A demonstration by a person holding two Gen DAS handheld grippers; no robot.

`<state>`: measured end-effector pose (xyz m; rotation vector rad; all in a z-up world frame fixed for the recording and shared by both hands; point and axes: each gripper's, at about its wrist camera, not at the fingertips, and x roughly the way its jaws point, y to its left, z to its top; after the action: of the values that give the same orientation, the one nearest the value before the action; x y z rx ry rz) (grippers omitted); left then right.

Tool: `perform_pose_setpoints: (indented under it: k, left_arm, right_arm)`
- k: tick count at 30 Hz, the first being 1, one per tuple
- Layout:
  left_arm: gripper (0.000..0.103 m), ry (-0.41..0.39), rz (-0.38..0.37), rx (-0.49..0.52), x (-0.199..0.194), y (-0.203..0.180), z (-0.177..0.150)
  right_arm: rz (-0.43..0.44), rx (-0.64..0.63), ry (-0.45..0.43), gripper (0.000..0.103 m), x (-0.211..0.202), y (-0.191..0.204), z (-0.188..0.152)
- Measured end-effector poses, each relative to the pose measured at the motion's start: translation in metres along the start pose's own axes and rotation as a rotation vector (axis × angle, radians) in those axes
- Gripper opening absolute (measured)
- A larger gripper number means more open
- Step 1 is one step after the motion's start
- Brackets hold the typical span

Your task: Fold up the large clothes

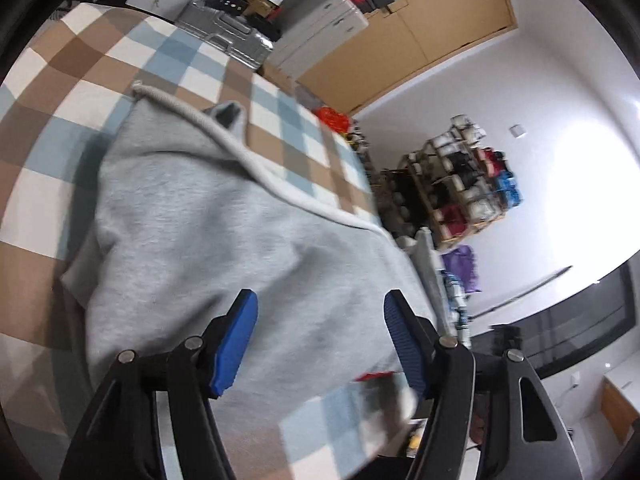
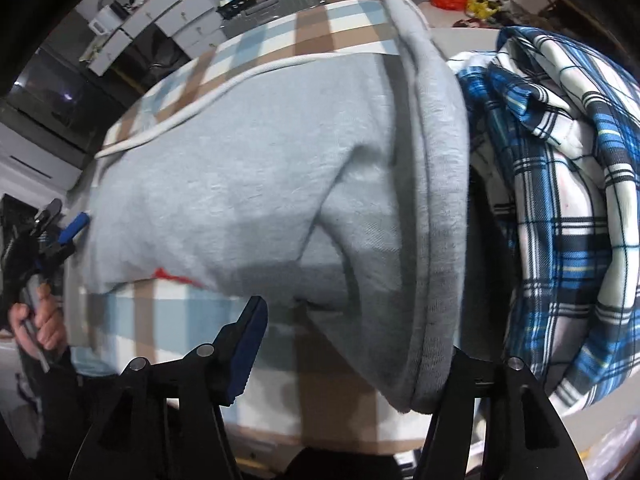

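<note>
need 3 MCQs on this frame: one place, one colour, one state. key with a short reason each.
1. Where does the grey sweatshirt lie?
A. on the checked cover
B. on the floor
C. on a hanger

2. What colour are the checks of the shirt beside the sweatshirt?
A. red and yellow
B. blue, white and black
C. plain green

3. How do the jaws of the left gripper stand?
A. shut on a sleeve
B. apart, gripping nothing
C. shut on a cord

Key: 1 A, brown, blue and white squares show around it. 2 B, the right wrist view shows those checks. 3 B, the left wrist view shows both blue pads wide apart above the cloth.
</note>
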<state>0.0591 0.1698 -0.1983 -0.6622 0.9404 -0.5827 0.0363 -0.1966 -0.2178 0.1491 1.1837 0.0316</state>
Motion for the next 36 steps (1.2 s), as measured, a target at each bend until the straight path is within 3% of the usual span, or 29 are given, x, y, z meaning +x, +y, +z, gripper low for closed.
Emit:
perform_pose_setpoints:
  k: [3,6,8,12,14,19,22,26,29,32,34,36]
  left_arm:
    - [0.061,0.002,0.009,-0.013,-0.003,0.007,-0.002]
    - [0.061,0.002,0.005,-0.036,-0.01,0.01,-0.008]
    - [0.061,-0.003,0.015,-0.027,-0.013,0.007,-0.01]
    - [0.061,-0.012,0.048,0.002,-0.015,0.002,-0.014]
    - [0.061,-0.015,0.062,0.023,-0.015,0.0,-0.014]
    - [0.061,-0.008,0.114,0.051,-0.008,0.0,-0.013]
    - [0.061,0.004,0.13,0.042,-0.004,0.004,-0.013]
    - [0.061,0.01,0.144,0.055,-0.003,0.007,-0.014]
    - [0.061,0.025,0.146,0.053,-0.003,0.009,-0.014]
    - [0.061,0.041,0.171,0.089,-0.002,0.005,-0.016]
    - [0.061,0.05,0.19,0.127,0.0,0.002,-0.018]
    - [0.061,0.054,0.2,0.145,0.002,0.0,-0.017]
  right_arm:
    - [-0.081,-0.029,-0.054,0.074,0.002,0.003,0.012]
    - [-0.279,-0.106,-0.175,0.103,-0.003,0.016,0.026]
    - [-0.416,-0.14,-0.213,0.103,-0.001,0.022,0.036]
    - [-0.317,-0.097,-0.208,0.103,-0.014,0.02,0.046]
    - [-0.278,-0.109,-0.277,0.103,-0.038,0.03,0.048]
    - [-0.306,-0.326,-0.405,0.103,-0.067,0.088,0.069]
    - [-0.305,-0.473,-0.34,0.103,-0.038,0.13,0.097]
    - [-0.297,-0.594,-0.159,0.103,0.039,0.176,0.129]
    - [-0.34,-0.671,-0.084,0.102,0.097,0.198,0.141]
    - [-0.307,-0.663,-0.037,0.102,0.127,0.206,0.158]
    - [-0.355,-0.65,-0.017,0.101,0.139,0.206,0.17]
    - [-0.389,-0.622,-0.005,0.09,0.15,0.204,0.184]
